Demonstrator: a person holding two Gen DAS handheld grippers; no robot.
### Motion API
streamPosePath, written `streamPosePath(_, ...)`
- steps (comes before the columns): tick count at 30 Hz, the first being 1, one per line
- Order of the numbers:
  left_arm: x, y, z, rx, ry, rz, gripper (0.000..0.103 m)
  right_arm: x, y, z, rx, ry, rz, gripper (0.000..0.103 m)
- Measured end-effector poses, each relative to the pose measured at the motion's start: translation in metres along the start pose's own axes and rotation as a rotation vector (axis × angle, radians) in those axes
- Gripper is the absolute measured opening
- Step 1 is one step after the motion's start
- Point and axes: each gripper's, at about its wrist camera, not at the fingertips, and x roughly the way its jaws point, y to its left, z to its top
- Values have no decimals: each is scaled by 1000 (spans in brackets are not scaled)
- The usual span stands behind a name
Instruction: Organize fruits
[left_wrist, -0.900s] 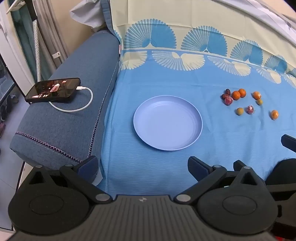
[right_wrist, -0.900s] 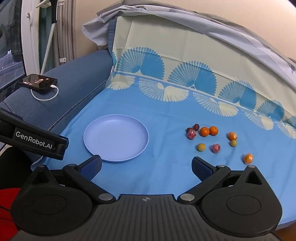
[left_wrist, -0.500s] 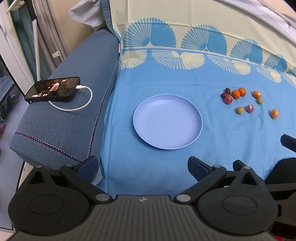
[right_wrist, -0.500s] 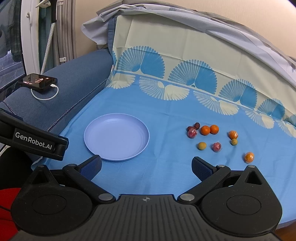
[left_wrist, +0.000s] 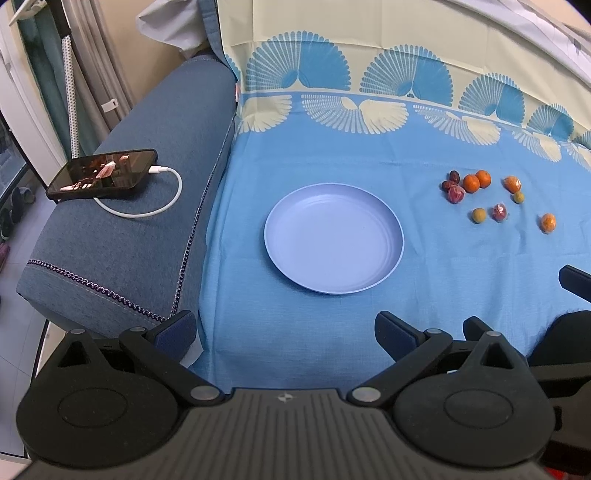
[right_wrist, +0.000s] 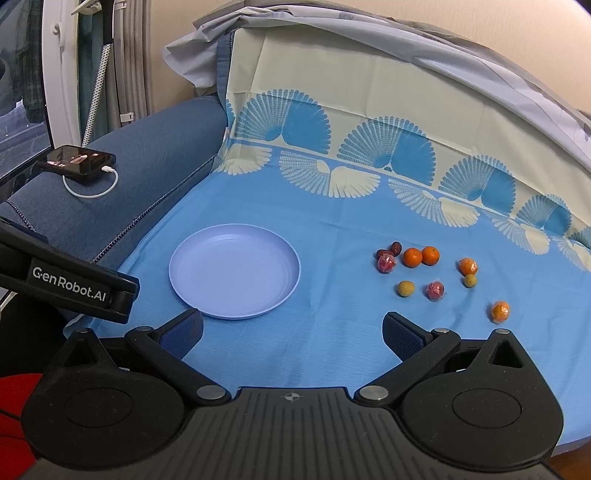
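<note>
An empty lilac plate lies on the blue cloth. To its right lie several small fruits: two oranges, dark red dates, two wrapped red fruits, two yellow-green fruits and two wrapped oranges. My left gripper is open and empty, near the plate's front edge. My right gripper is open and empty, in front of the plate and the fruits.
A black phone with a white cable lies on the blue sofa arm at the left. The patterned cloth rises up the backrest behind. Curtains hang at the far left.
Both grippers have shifted slightly, so the plate and fruits sit a little higher in view. Nothing was picked up or moved.
</note>
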Motion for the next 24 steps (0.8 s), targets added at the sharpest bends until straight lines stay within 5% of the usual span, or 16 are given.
streamPosePath(24,19,-10,15,22,58,19,103,21,-19,-1,62,25,42,103)
